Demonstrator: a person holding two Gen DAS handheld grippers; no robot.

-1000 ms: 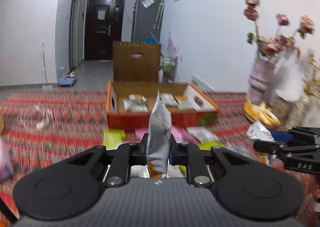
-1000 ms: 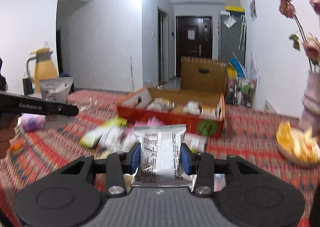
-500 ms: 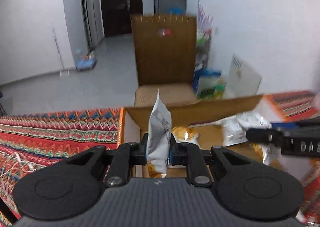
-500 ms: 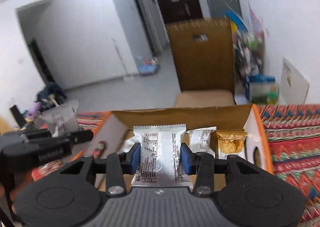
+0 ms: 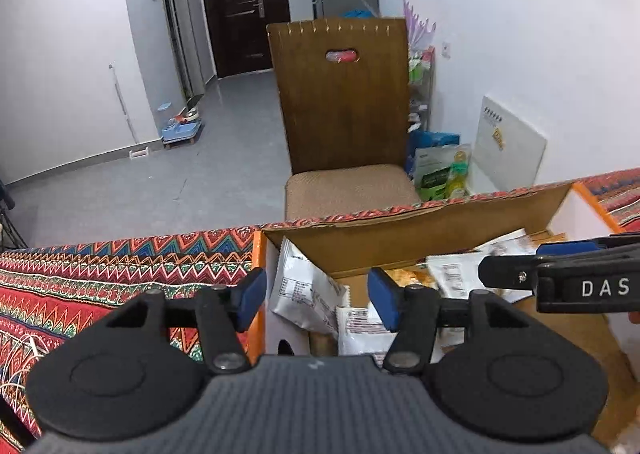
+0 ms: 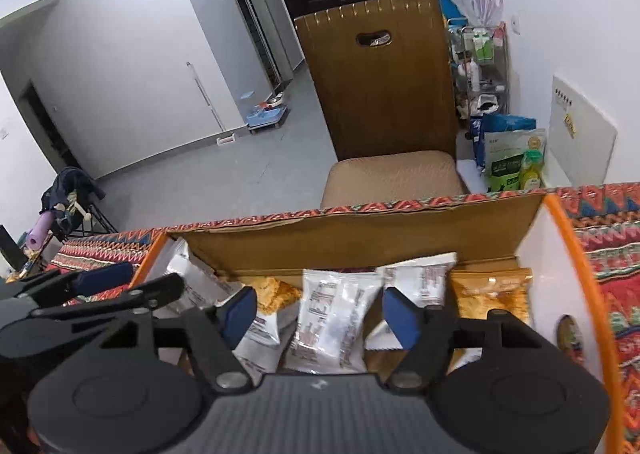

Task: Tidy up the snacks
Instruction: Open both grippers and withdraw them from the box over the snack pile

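An orange-edged cardboard box (image 5: 420, 226) (image 6: 360, 238) sits on the patterned tablecloth and holds several snack packets. My left gripper (image 5: 318, 296) is open and empty over the box's left end, above a white packet (image 5: 304, 294) that leans on the left wall. My right gripper (image 6: 318, 312) is open over the middle of the box, with a white packet (image 6: 332, 318) lying loose below between its fingers. An orange packet (image 6: 490, 294) lies at the right end. The right gripper shows in the left wrist view (image 5: 560, 278); the left gripper shows in the right wrist view (image 6: 92, 290).
A wooden chair (image 5: 344, 114) (image 6: 384, 94) stands just behind the table's far edge. The red patterned tablecloth (image 5: 100, 274) stretches left of the box. A shelf and bags (image 6: 504, 158) stand by the right wall.
Both grippers have opened and let go of their white packets, which now lie in the box. Both moved forward over the box from the table's near side.
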